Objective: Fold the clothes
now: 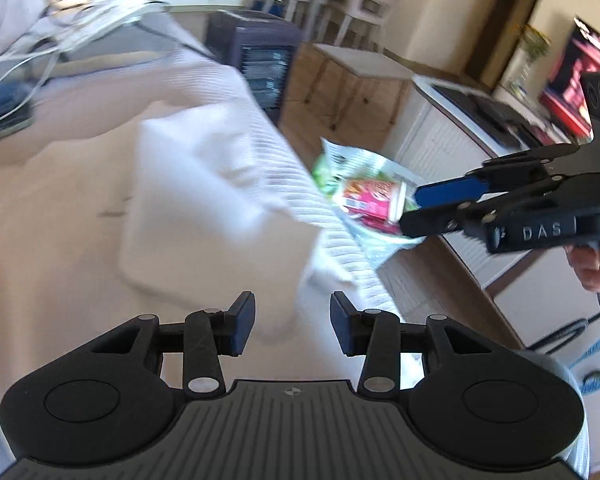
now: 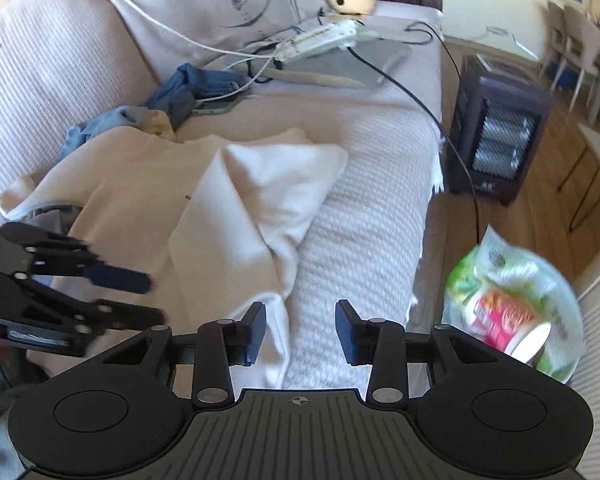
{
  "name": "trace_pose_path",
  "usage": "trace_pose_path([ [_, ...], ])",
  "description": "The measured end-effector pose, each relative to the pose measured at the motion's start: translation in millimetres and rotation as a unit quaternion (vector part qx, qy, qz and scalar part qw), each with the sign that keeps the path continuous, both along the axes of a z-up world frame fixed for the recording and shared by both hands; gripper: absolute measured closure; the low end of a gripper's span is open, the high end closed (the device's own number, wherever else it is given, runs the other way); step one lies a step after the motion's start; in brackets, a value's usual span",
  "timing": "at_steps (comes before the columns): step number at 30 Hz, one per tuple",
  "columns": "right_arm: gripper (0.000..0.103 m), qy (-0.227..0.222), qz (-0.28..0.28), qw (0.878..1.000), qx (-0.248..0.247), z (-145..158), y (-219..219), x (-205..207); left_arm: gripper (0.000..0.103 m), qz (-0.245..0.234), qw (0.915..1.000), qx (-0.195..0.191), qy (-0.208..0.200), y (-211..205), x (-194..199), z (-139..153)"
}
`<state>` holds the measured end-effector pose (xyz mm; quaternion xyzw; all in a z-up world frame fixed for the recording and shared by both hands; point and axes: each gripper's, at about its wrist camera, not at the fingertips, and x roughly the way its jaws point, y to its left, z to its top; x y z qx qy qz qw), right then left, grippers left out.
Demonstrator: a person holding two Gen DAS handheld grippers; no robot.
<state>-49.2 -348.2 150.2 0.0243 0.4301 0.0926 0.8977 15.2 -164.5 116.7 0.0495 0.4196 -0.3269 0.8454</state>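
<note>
Left gripper and right gripper, jaws apart, empty, angled downward.

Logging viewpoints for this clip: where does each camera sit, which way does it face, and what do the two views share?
Left wrist: on the left gripper, looking down across the sofa at the white garment; shows its own open fingers, the right gripper and a hand.
Right wrist: on the right gripper, looking along the sofa; shows its own open fingers, the left gripper at left.
Shared: garment, heater, snack bag.
</note>
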Motion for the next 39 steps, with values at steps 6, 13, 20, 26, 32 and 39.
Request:
trace_pose_path([
  [6, 0.064, 0.004, -0.011, 1.0, 0.02, -7.4, -9.6, -12.2, 0.065, -0.041, 0.9934, 0.099, -0.041, -54.0, 8.9, -20.2],
  [13, 0.064, 0.012, -0.034, 0.999, 0.025, -13.6, -24.4, -33.1, 0.065, -0.036, 0.9904, 0.125, -0.045, -72.1, 24.5, -29.9],
  [20, 0.064, 0.028, -0.056, 0.997, 0.038, -23.7, -35.3, -42.2, 0.088, -0.026, 0.9926, 0.115, -0.03, -66.4, 33.1, -27.7],
  [26, 0.064, 0.03, -0.048, 0.998, 0.037, -26.5, -31.6, -37.3, 0.094, 0.021, 0.9994, 0.026, -0.01, -14.2, 29.5, 15.3],
  [32, 0.064, 0.024, -0.033, 0.999, 0.036, -25.5, -22.3, -28.8, 0.098, 0.115, 0.9918, -0.041, -0.037, 70.5, 22.9, 65.4],
  [39, 0.064, 0.028, -0.027, 0.999, 0.034, -29.5, -13.4, -24.1, 0.098, 0.231, 0.9709, 0.019, -0.059, 134.8, 39.5, 69.5],
])
